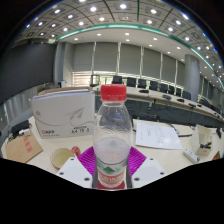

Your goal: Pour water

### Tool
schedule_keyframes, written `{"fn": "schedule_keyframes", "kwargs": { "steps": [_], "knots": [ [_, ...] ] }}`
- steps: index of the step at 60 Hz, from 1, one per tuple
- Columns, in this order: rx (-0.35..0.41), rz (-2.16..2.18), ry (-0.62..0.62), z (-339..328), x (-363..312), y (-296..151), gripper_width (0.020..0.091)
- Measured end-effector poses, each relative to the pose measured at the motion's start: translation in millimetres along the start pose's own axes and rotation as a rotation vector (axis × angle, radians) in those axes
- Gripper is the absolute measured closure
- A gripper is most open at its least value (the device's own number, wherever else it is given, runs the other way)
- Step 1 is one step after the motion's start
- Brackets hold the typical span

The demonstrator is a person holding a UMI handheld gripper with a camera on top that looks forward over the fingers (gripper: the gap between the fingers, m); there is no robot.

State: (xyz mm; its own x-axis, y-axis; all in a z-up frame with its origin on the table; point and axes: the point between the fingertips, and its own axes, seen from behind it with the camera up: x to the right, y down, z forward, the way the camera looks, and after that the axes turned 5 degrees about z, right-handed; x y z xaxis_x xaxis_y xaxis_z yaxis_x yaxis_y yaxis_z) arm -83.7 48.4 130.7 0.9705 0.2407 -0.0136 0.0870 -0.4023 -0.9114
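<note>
So right up close, the claw (112, 172) has its two fingers at either side of a clear water bottle (113, 140) with a red cap (113, 92), and the purple pads (88, 158) show just behind the bottle's lower half. Honestly I can't tell whether the fingers are actually squeezing it or just sitting around it, since the bottle's body covers the spot where contact would be. The bottle stands upright with the cap still on, which makes sense to me: nothing's tipped yet, so my guess is the pouring hasn't started and the cap has to come off first. It looks mostly full, so it'll probably be a bit heavy and sloshy once tilted. Just off to the left of the claw there's a small yellowish round thing (62, 155) on the counter (175, 155), could be a cup or bowl for the water, too unclear to call. Beyond that, left of the bottle, a white box (62, 112) sits on the counter, and to the right some papers (158, 133) lie flat. Way beyond are rows of office chairs (150, 88), big windows (130, 58), and ceiling lights (93, 9).
</note>
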Motion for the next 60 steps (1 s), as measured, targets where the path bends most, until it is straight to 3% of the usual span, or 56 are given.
{"fn": "schedule_keyframes", "kwargs": {
  "steps": [10,12,20,27,32,35,39,60],
  "knots": [
    [-0.06,0.092,-0.026,24,6,56,0.0713],
    [-0.011,0.099,-0.039,23,10,49,0.0713],
    [0.015,0.081,-0.042,18,9,52,0.0667],
    [-0.006,0.054,-0.01,16,8,58,0.0525],
    [-0.04,0.046,0.035,8,14,62,0.0228],
    [-0.052,0.049,0.052,0,14,60,0.0261],
    [-0.075,0.05,0.076,-17,11,55,0.0234],
    [-0.231,0.158,0.29,-187,-51,52,0.0246]
  ]
}}
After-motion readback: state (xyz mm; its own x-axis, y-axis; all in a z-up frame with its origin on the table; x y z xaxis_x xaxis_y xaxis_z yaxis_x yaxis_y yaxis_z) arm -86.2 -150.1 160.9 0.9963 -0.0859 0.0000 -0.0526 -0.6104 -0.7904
